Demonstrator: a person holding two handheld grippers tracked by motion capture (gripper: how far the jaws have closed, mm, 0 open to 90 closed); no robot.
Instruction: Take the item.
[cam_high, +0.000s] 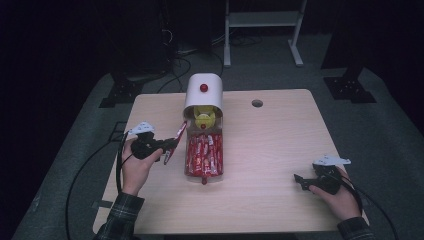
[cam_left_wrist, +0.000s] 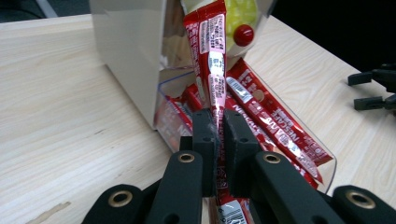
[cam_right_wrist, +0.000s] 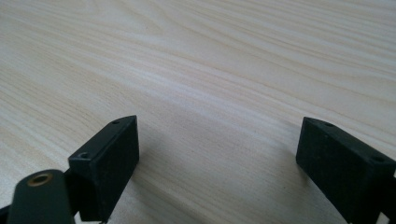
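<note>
A pale wooden table (cam_high: 280, 150) with a round hole (cam_high: 257, 103); a white frame (cam_high: 262, 20) stands beyond.

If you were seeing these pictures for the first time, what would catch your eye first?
First, the clear tray of red sachets mid-table, running out from under a white cover with a red knob. Next, the left gripper, just left of the tray, shut on one sachet that stands up between its jaws. The right gripper rests open on the bare table at the near right.
</note>
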